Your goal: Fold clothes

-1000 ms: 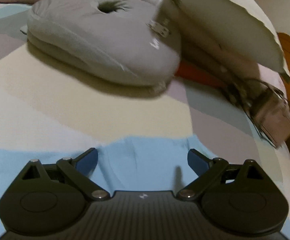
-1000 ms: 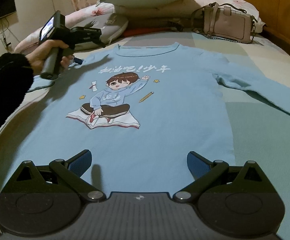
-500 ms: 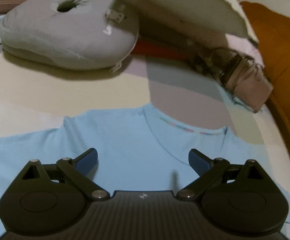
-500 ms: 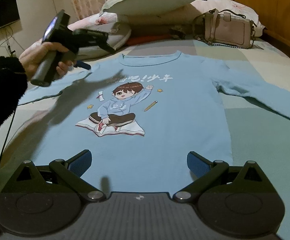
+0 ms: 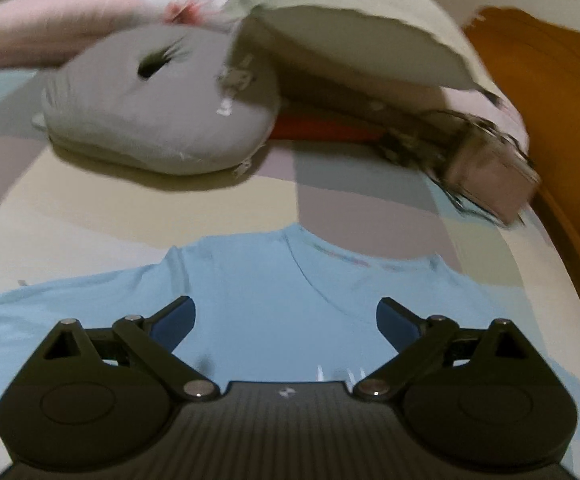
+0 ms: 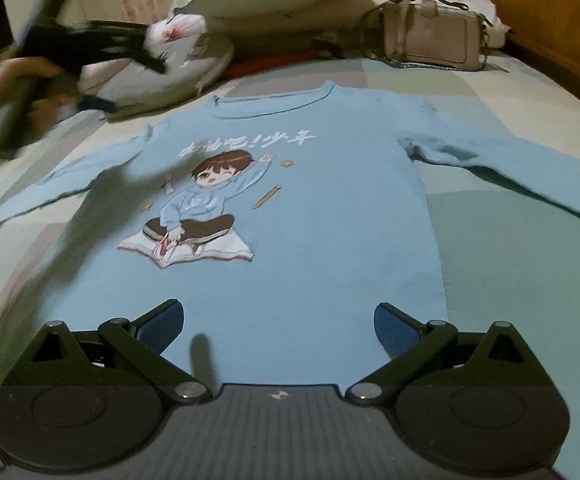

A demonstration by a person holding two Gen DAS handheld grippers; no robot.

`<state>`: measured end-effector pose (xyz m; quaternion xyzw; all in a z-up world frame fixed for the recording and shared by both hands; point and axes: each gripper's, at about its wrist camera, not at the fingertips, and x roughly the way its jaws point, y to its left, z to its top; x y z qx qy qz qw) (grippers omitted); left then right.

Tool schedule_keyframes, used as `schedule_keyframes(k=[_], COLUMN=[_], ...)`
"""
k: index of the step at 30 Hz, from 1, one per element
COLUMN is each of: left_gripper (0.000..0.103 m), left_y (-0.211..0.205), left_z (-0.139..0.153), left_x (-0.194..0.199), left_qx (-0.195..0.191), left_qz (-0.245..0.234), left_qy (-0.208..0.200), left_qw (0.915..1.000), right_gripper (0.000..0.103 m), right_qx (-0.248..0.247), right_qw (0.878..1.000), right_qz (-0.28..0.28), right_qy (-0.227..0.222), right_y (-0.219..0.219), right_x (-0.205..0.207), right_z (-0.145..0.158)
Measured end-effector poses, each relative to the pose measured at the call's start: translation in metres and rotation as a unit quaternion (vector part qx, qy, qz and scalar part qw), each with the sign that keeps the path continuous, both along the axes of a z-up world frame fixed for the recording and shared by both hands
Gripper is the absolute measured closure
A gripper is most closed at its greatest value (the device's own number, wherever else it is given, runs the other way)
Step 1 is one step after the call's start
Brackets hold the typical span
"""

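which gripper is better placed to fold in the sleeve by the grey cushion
Left. The left gripper hangs open above that sleeve near the shoulder, while the right gripper, also open, sits at the shirt hem, far from it.

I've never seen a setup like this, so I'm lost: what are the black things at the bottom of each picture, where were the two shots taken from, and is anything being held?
Each black shape is a hand-held gripper with two blue-tipped fingers; a camera sits on it and looks forward. One picture looks over the left gripper, the other over the right gripper. Both are open and hold nothing.

On the patchwork bedspread lies a light blue long-sleeved shirt with a cartoon print, spread flat, front up. The right view looks from its hem; the left view looks at its neckline. Beyond it are a grey round cushion, a pale green pillow and a beige handbag. In the right view, blurred, a person's hand grips the left gripper.
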<state>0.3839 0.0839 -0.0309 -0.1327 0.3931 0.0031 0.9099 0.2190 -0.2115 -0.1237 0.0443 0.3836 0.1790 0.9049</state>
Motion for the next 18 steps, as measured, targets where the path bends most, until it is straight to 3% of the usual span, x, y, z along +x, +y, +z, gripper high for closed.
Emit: schedule_keyframes(k=[5, 12, 16, 18], left_gripper=[0.005, 0.005, 0.005, 0.005], left_y=[-0.023, -0.052, -0.037, -0.023], left_z=[0.003, -0.048, -0.083, -0.088], left_x=[-0.064, -0.155, -0.193, -0.216], left_qx=[0.011, 0.017, -0.045, -0.075], left_qz=[-0.046, -0.127, -0.135, -0.122], left_qy=[0.005, 0.021, 0.03, 0.003], left_qw=[0.9989, 0.9915, 0.9894, 0.9897], right_gripper=[0.0, 0.0, 0.0, 0.0], right_qx=[-0.01, -0.037, -0.035, -0.033], right_qw=[1.0, 0.998, 0.999, 0.999], right_qz=[0.004, 0.006, -0.001, -0.006], right_qy=[-0.023, -0.041, -0.037, -0.032], right_y=[0.005, 0.014, 0.012, 0.01], right_x=[-0.005, -0.007, -0.005, -0.003], right_z=[0.003, 0.003, 0.001, 0.0])
